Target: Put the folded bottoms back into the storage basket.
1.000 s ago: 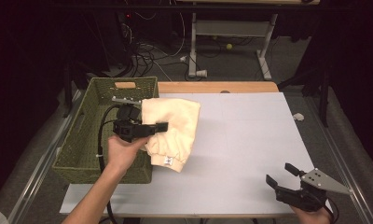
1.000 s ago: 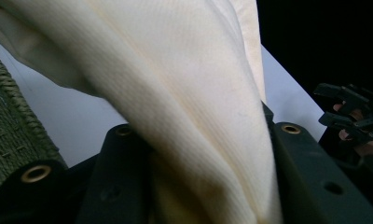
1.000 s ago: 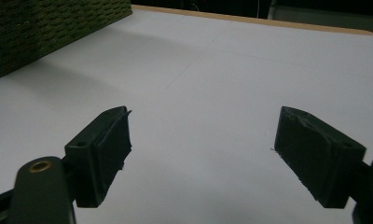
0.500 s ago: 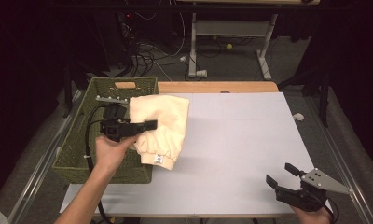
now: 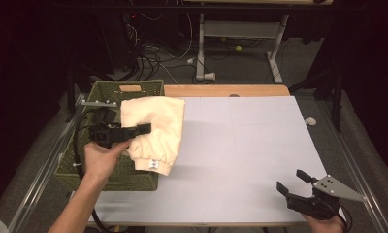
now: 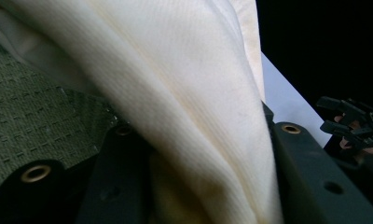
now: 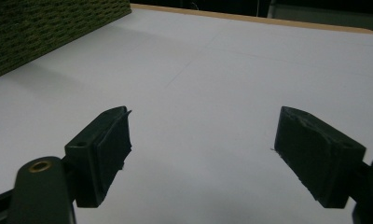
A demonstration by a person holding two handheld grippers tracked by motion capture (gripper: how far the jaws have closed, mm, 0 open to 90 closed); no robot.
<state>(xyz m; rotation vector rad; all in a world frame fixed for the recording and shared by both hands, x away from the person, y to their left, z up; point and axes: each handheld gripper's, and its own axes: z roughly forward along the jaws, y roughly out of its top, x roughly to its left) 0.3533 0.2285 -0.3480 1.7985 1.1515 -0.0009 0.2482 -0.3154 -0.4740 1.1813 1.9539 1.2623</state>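
Note:
A folded cream cloth (image 5: 155, 131) hangs in the air over the right rim of the green woven basket (image 5: 109, 167) and the table's left edge. My left gripper (image 5: 141, 129) is shut on the cloth's left side, held by a hand above the basket. In the left gripper view the cream cloth (image 6: 175, 107) drapes between the two black jaws, with the basket's weave (image 6: 31, 121) behind it. My right gripper (image 5: 293, 183) rests low at the table's front right, open with nothing in it. In its own view the right gripper (image 7: 201, 149) spans bare white table (image 7: 212, 70).
The white table top (image 5: 250, 145) stretches from the basket to the right edge. A wooden strip (image 5: 226, 91) runs along its far side. Cables and a metal stand (image 5: 240, 34) lie on the floor behind. A small white object (image 5: 310, 121) sits off the table's right edge.
My left gripper has carried the cream cloth leftward, from over the table toward the basket. The right gripper has stayed still and open.

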